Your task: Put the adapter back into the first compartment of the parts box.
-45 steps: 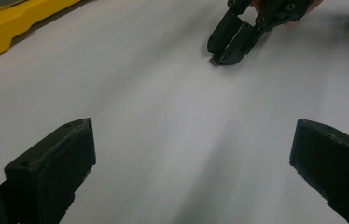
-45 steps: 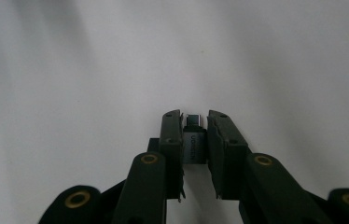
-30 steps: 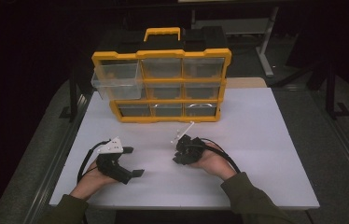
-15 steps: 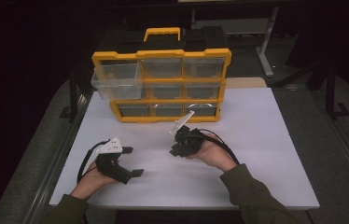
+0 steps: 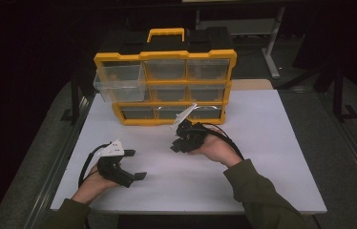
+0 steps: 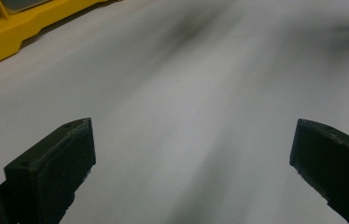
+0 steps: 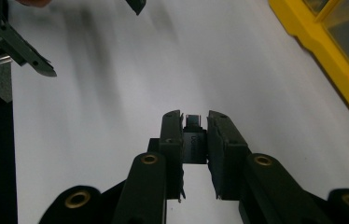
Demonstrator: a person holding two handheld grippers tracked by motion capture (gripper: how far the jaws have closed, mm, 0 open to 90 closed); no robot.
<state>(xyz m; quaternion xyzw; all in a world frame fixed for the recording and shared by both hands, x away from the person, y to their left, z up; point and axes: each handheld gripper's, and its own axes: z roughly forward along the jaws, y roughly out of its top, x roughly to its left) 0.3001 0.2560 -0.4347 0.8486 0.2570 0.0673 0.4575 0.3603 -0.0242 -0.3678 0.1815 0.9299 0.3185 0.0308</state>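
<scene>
Right gripper (image 7: pixel 195 133) pinching small black part (image 7: pixel 194 140), perhaps a connector, indistinct from above.
</scene>
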